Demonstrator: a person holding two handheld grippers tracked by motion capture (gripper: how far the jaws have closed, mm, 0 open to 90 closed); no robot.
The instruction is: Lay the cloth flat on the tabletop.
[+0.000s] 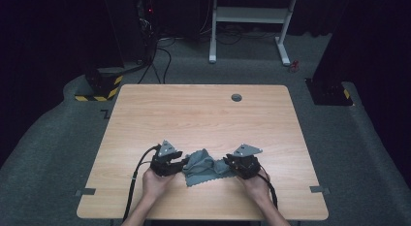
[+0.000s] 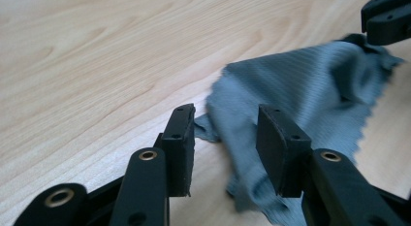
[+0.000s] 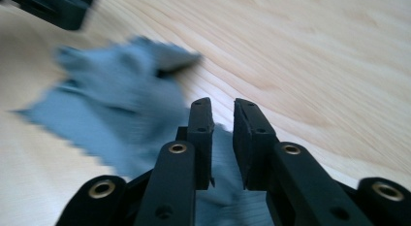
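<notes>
A crumpled grey-blue cloth [image 1: 203,167] with a pinked edge lies on the wooden table [image 1: 203,109] near its front edge. My left gripper [image 1: 183,163] sits at the cloth's left end. In the left gripper view its jaws [image 2: 225,124] stand apart over a fold of the cloth [image 2: 300,80], with the pads not pressing on it. My right gripper [image 1: 227,162] is at the cloth's right end. Its jaws [image 3: 223,114] show a narrow gap, with the cloth [image 3: 121,104] lying beneath and beyond them. Each gripper view catches the other gripper across the cloth.
A round grey grommet [image 1: 236,97] sits in the table's far side. Grey tape marks [image 1: 86,192] flank the front corners. Beyond the table stand a white desk frame [image 1: 252,17] and a black stand with a yellow-striped base [image 1: 99,88].
</notes>
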